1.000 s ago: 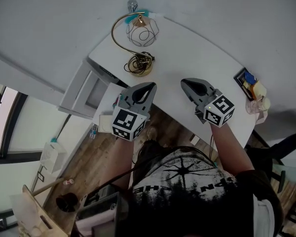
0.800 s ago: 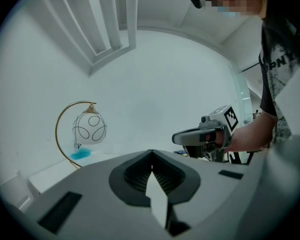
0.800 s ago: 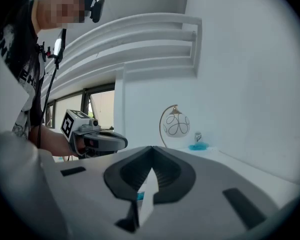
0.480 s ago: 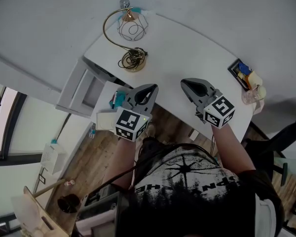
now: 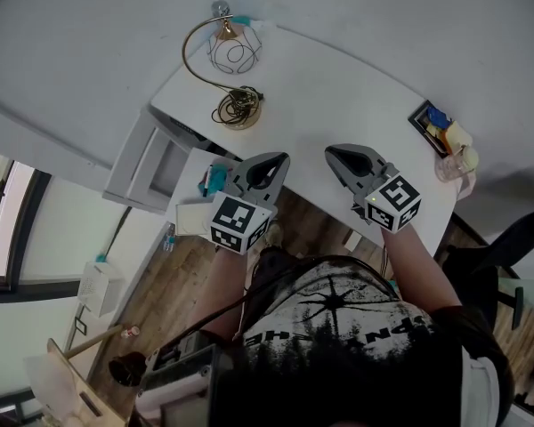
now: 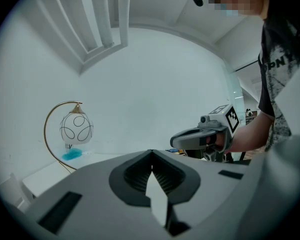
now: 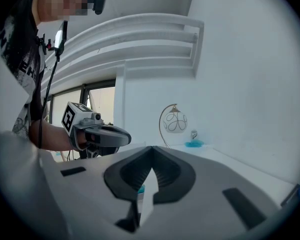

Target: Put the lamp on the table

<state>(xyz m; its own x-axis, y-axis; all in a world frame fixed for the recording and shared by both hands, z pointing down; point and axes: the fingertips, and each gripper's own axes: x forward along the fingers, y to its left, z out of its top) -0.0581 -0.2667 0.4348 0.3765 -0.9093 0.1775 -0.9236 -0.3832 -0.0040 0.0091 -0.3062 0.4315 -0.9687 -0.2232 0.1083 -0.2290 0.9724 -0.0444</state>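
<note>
Probably a home room: white desk (image 5: 338,96), wooden floor (image 5: 156,283), window (image 5: 2,216).

Left tongs (image 5: 279,158): jaws closed tip to tip, nothing between them, held near level and pointing forward, marker cube (image 5: 238,223) nearest the body. Right tongs (image 5: 332,153): jaws likewise closed and empty, near level, beside the left pair with a gap between. Left forearm (image 5: 221,283) and right forearm (image 5: 418,265): both extended forward from the torso.

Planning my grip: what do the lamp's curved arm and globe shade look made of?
Curved arm: likely thin metal, polished brass tone, judging by its gold sheen. Globe shade: milky white glass or plastic, I cannot tell which, crossed by dark looping lines.
</note>
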